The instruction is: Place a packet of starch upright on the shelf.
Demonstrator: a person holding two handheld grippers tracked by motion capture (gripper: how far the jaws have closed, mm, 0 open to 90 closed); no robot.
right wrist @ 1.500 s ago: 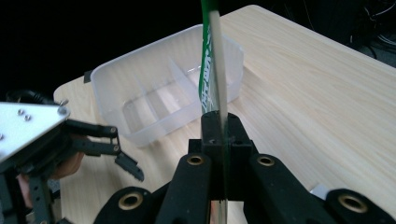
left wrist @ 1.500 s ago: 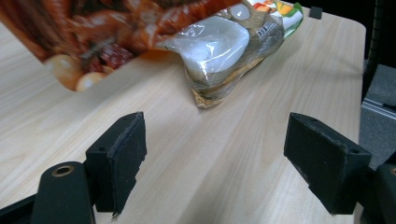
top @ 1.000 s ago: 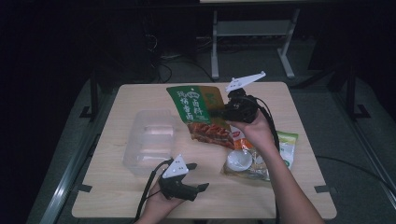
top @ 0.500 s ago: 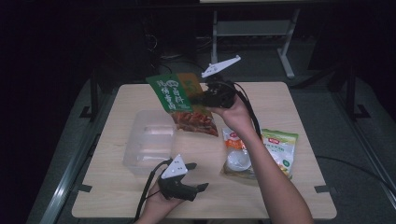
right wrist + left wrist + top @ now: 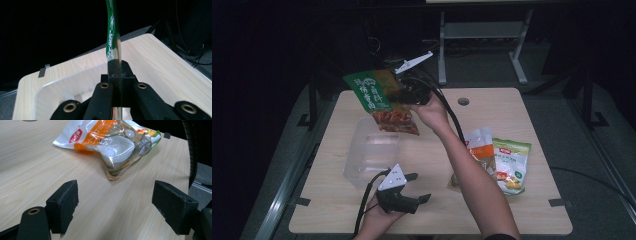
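The right gripper (image 5: pixel 404 92) was clenched on the top edge of a green snack bag (image 5: pixel 377 97), so that the bag hung free with its red lower half down, above the far rim of the clear plastic bin (image 5: pixel 369 155). This hold presumably let the bag be lowered into the bin, which lay at about 10 o'clock from the counter's (image 5: pixel 512 210) centre and appeared to hold nothing yet. In the right gripper view the bag (image 5: pixel 112 37) stood edge-on between the closed jaws. The left gripper (image 5: pixel 414 187) rested released at 7 o'clock on the counter, its jaws wide apart and nothing between them. Two further bags, an orange-and-white one (image 5: pixel 110 142) and a green-topped one (image 5: pixel 512 165), lay at 4 o'clock, probably awaiting the same transfer.
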